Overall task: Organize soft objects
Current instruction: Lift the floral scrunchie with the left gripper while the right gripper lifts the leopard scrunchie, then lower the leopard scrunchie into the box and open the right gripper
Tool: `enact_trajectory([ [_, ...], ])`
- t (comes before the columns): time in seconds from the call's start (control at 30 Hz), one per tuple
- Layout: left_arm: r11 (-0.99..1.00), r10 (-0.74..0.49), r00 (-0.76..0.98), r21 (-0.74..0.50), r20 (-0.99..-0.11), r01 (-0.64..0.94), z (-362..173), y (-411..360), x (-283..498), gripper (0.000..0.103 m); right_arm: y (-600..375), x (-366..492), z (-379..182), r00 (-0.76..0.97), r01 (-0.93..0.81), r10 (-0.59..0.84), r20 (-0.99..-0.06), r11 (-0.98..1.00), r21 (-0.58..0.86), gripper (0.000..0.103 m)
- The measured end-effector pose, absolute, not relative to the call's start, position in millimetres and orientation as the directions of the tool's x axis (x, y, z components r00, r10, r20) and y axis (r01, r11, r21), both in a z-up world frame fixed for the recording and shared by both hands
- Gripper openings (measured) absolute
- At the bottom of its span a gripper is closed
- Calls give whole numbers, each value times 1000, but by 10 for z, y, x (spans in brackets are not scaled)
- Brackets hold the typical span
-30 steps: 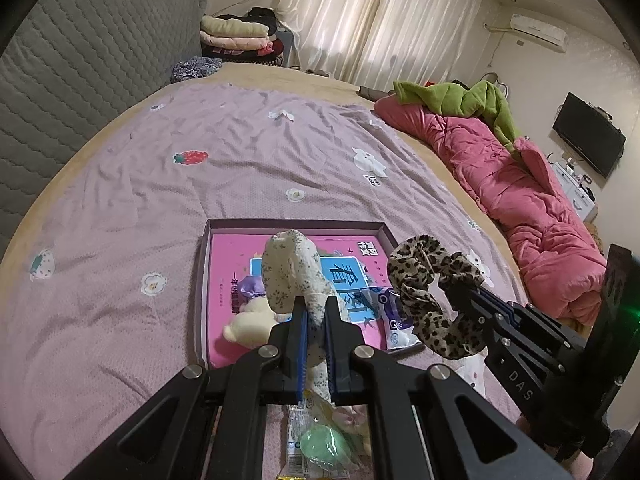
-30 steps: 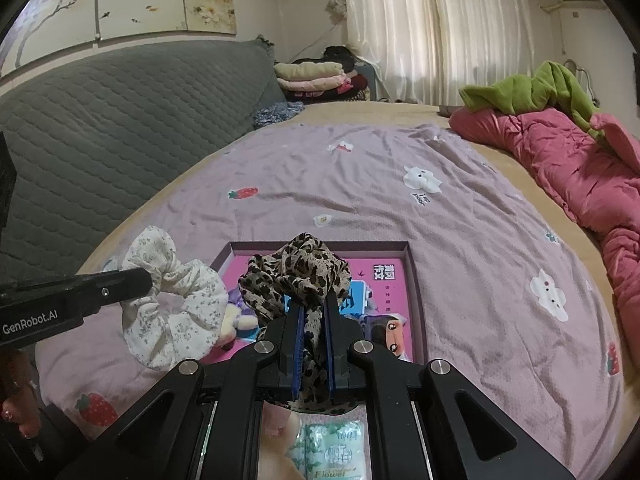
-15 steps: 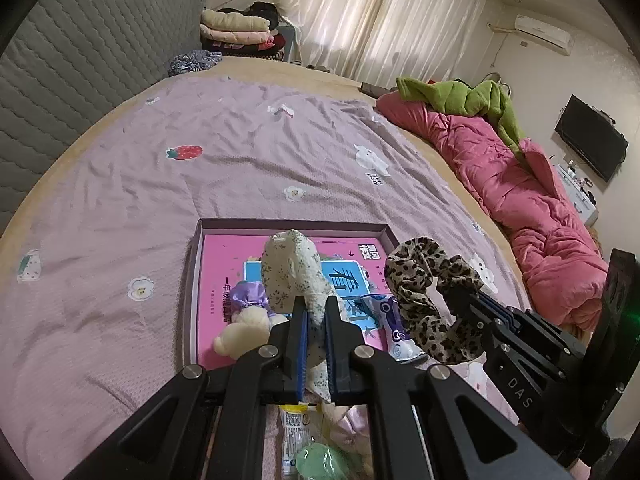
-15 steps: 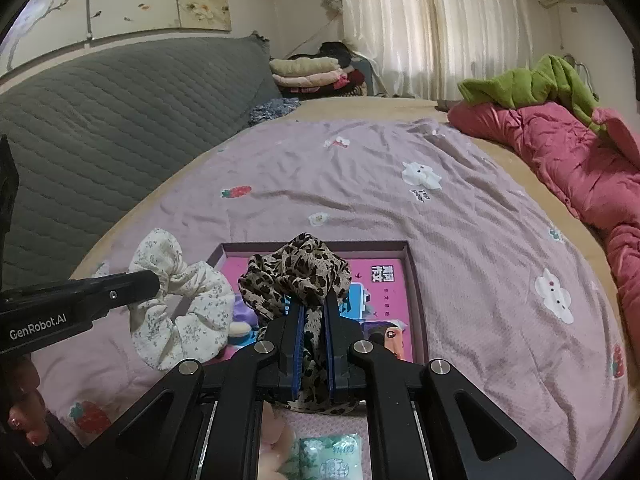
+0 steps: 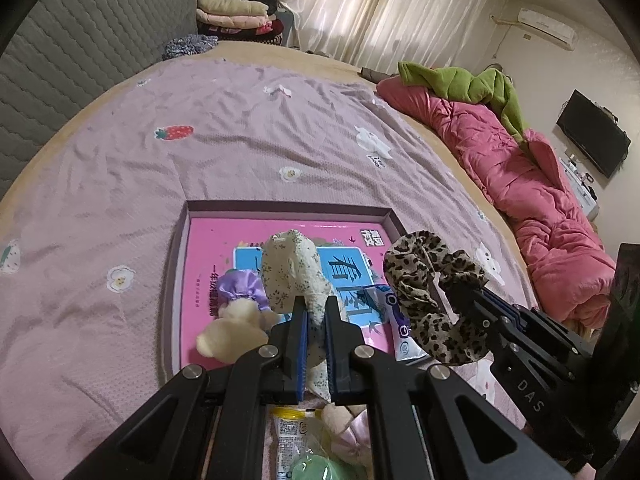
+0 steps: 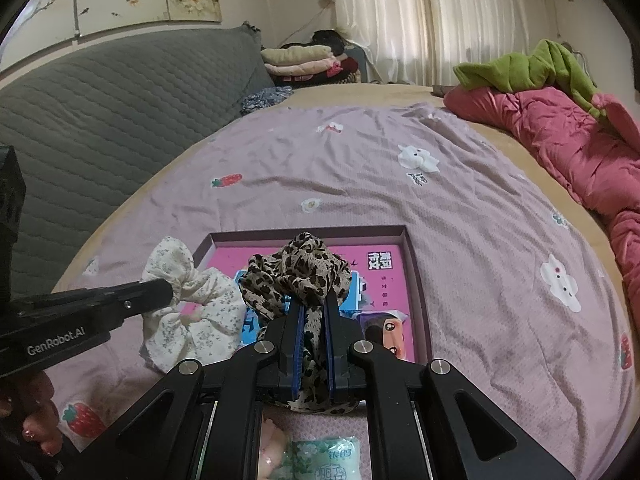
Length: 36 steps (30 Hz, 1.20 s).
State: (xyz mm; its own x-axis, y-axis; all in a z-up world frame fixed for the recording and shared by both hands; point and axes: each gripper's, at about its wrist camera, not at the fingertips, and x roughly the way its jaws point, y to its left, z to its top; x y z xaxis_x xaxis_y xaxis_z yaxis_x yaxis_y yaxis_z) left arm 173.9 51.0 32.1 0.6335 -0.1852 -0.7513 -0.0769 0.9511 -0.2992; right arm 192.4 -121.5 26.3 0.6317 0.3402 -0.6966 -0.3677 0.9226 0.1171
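Scrunchies, two of them, hang over the near end of the shallow box (image 5: pixel 280 210) on the lilac bedspread (image 5: pixel 240 128). Our left gripper (image 5: pixel 316 320) is pinched tight on the cream floral scrunchie (image 5: pixel 294 272), whose loop stands up and away from the jaws, its long axis running along the fingers. Our right gripper (image 6: pixel 313 312) is clamped likewise on the leopard-print scrunchie (image 6: pixel 298 270), bunched upward from the jaws.

Inside the box we see a pink printed sheet (image 5: pixel 208 264), a small plush with a purple bow (image 5: pixel 240 312) and a purple-and-white packet (image 5: pixel 396 320) (both lying right under the scrunchies). A pink quilt (image 5: pixel 520 184) with a green garment (image 5: pixel 464 80) lies well apart at the bed's far edge.

Only the right wrist view shows fingers (image 6: pixel 36 428) on the left gripper's handle; only the left wrist view shows the wall screen (image 5: pixel 592 132).
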Motion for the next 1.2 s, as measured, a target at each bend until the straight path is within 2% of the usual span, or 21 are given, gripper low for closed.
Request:
enact_trajectory([
  [0.8, 953, -205, 568, -296, -797, -71, -82, 462, 1803, 8, -1189, 2098, -29, 588, -328, 322, -742, 933, 145, 9],
  [1.2, 929, -213, 602, -351, -770, -120, -63, 612, 1884, 8, -1026, 2143, -335, 516, -353, 319, -795, 925, 143, 10],
])
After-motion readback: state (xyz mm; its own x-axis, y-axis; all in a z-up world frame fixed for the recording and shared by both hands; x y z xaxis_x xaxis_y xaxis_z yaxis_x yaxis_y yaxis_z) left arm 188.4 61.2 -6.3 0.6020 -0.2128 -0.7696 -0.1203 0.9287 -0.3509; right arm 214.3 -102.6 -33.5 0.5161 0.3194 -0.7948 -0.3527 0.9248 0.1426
